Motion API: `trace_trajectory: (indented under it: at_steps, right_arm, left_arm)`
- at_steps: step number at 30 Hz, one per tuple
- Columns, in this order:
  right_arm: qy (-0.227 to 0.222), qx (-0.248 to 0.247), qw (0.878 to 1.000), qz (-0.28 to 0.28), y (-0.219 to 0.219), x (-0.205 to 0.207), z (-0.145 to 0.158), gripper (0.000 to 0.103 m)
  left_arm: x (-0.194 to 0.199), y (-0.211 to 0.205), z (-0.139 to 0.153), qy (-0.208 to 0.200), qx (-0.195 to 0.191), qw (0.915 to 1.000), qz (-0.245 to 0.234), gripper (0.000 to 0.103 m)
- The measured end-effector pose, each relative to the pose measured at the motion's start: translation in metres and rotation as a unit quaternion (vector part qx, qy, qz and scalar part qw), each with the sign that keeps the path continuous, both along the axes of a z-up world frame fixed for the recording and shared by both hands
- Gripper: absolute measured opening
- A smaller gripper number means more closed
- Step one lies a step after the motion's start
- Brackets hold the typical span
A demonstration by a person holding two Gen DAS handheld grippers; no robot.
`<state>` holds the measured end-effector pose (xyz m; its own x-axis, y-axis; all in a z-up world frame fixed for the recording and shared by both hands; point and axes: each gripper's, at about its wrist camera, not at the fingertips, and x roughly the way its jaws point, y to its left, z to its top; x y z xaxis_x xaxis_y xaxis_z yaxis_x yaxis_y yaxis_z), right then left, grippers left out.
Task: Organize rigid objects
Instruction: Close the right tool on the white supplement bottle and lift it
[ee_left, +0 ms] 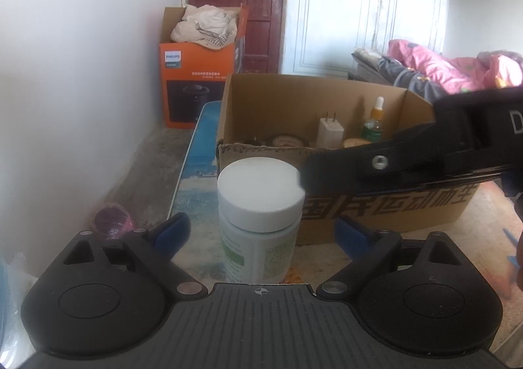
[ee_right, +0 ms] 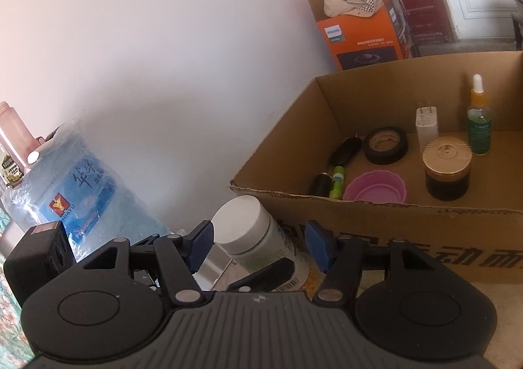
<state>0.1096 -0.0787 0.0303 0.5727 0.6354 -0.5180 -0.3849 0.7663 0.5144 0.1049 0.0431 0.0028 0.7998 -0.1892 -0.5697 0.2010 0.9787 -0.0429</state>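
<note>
Both our grippers, left [ee_left: 261, 231] and right [ee_right: 261, 246], stand spread around the white-capped bottle [ee_left: 260, 205], gripping nothing. It stands outside the cardboard box [ee_right: 376, 228], which holds tape roll [ee_right: 386, 144], charger [ee_right: 426, 127], dropper bottle [ee_right: 479, 122], gold-lidded jar [ee_right: 447, 166], purple lid [ee_right: 377, 187].

Both feeds looked soft and a bit hazy to me, lit by flat daylight that washed out the white wall [ee_right: 147, 42] and the pale far doors [ee_left: 359, 9]. Fisheye bending was heavy, with dark vignetting in the corners. The cardboard box [ee_right: 294, 140] threw a gentle shadow inside. The near black gripper bodies stayed murky, edges smeared.
</note>
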Motion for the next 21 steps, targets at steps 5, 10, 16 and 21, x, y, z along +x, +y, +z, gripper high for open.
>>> trace_trajectory:
  at_steps: [5, 10, 16, 21]
  right_arm:
    - [0.020, 0.019, 1.000, -0.001, 0.009, 0.016, -0.009, 0.058]
    - [0.037, 0.046, 0.998, 0.004, 0.009, 0.021, -0.017, 0.049]
    - [0.040, 0.059, 0.997, -0.006, -0.001, 0.014, -0.018, 0.045]
    - [0.043, 0.066, 0.997, -0.024, -0.019, 0.001, -0.016, 0.045]
  left_arm:
    - [0.002, 0.003, -0.003, 0.001, -0.010, 0.9999, 0.004, 0.075]
    - [-0.001, 0.005, -0.001, 0.000, -0.028, 0.9996, 0.009, 0.059]
    - [-0.008, -0.001, 0.001, 0.002, -0.032, 0.9995, 0.001, 0.055]
    - [-0.014, -0.016, 0.004, 0.004, -0.036, 0.9992, -0.020, 0.054]
